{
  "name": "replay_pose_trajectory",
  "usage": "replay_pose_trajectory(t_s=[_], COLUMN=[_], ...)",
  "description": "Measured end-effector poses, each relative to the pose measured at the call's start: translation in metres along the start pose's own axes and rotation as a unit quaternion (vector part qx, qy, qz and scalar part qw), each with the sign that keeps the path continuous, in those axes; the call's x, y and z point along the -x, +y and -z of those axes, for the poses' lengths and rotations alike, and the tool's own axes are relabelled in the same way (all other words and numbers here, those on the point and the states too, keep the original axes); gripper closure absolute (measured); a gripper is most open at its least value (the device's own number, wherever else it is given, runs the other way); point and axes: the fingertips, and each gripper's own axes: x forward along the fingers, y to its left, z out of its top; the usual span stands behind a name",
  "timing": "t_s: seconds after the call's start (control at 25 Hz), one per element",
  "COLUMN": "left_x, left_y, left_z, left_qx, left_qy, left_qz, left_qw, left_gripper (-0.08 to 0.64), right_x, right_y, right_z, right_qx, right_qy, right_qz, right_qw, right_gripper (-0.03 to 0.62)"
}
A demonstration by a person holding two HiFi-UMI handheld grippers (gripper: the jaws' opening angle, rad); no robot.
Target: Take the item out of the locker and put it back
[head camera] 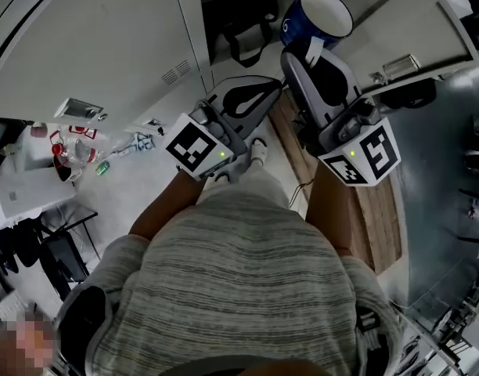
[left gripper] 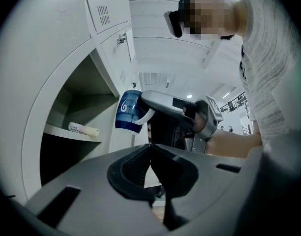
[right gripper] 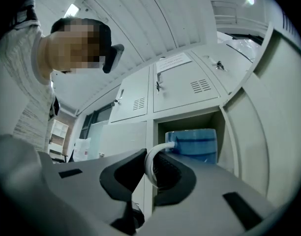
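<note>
A blue mug (head camera: 318, 18) with a white inside and a white handle hangs in the air in front of the open locker (head camera: 224, 6). My right gripper (head camera: 310, 53) is shut on the mug's handle (right gripper: 151, 163), and the blue mug body (right gripper: 195, 145) shows just past the jaws against an open compartment (right gripper: 190, 122). My left gripper (head camera: 255, 96) is shut and empty, low and to the left of the mug. The left gripper view shows its closed jaws, the left gripper (left gripper: 149, 146), with the mug (left gripper: 127, 111) beyond it.
A black bag (head camera: 243, 30) sits in the open locker. A small white object (left gripper: 84, 130) lies on a locker shelf. An open locker door (head camera: 396, 22) stands at the right. Bottles and clutter (head camera: 83, 147) lie on the floor at the left, near a black chair (head camera: 59, 253).
</note>
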Motion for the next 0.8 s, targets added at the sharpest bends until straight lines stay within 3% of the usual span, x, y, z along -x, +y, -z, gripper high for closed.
replay_pose_trajectory(t_s=[0.24, 0.8], left_x=[0.002, 0.004], left_y=[-0.034, -0.033], left_z=[-0.002, 0.009], left_qx=[0.009, 0.02], left_qy=[-0.005, 0.014], left_qz=[0.048, 0.064], left_qw=[0.9988, 0.9976], left_gripper=[0.552, 0.552], right_x=[0.029, 0.032], right_y=[0.018, 0.014], right_z=[-0.008, -0.003], right_qx=[0.013, 0.013], right_qy=[-0.001, 0.009], right_qz=[0.045, 0.07], right_qw=[0.999, 0.997], right_gripper=[0.538, 0.538])
